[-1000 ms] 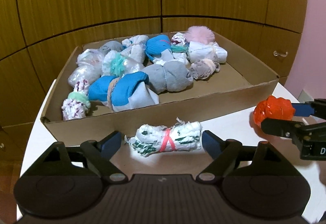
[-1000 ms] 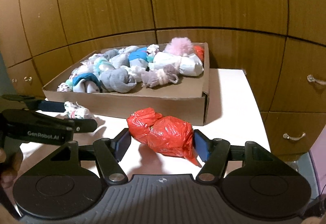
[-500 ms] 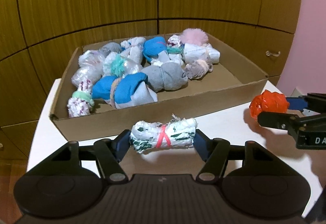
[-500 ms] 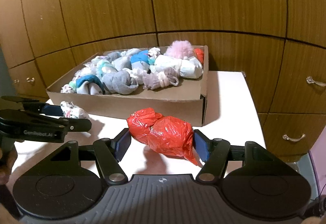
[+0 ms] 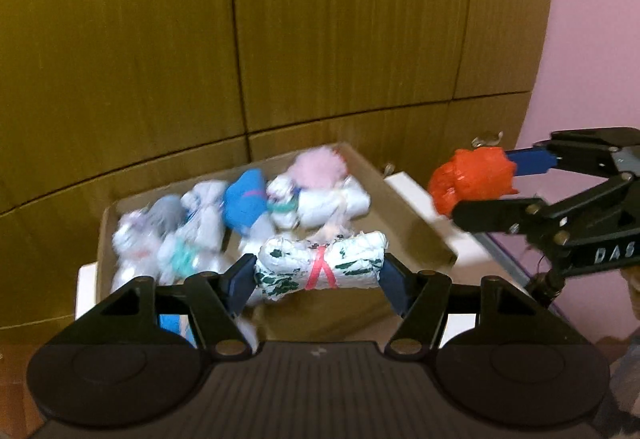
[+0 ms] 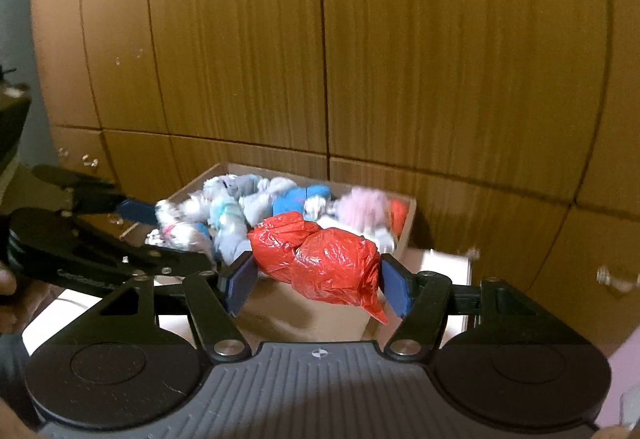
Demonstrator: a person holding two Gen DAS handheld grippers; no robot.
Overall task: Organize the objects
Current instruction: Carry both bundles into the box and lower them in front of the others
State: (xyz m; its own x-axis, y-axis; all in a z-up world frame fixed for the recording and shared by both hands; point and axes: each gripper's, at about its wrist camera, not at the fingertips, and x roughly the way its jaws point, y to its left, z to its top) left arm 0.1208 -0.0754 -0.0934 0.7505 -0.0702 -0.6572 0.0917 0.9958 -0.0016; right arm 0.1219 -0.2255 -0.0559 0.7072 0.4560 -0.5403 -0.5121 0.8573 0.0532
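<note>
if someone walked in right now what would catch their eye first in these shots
Probably the red plastic bundle, pinched in the right gripper in front of the cardboard box. Next, the white roll with green print and a red band, clamped in the left gripper before the same box, which is crowded with blurred bundles.

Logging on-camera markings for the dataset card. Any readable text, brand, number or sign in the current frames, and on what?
"DAS": white letters on the body of the right gripper, left wrist view; cut off by the frame edge.
White lettering on the side of the left gripper, right wrist view: too blurred to read.
Small white round mark on the right gripper's grey base: a symbol, no letters.
Bundles and cardboard box: no text seen.
</note>
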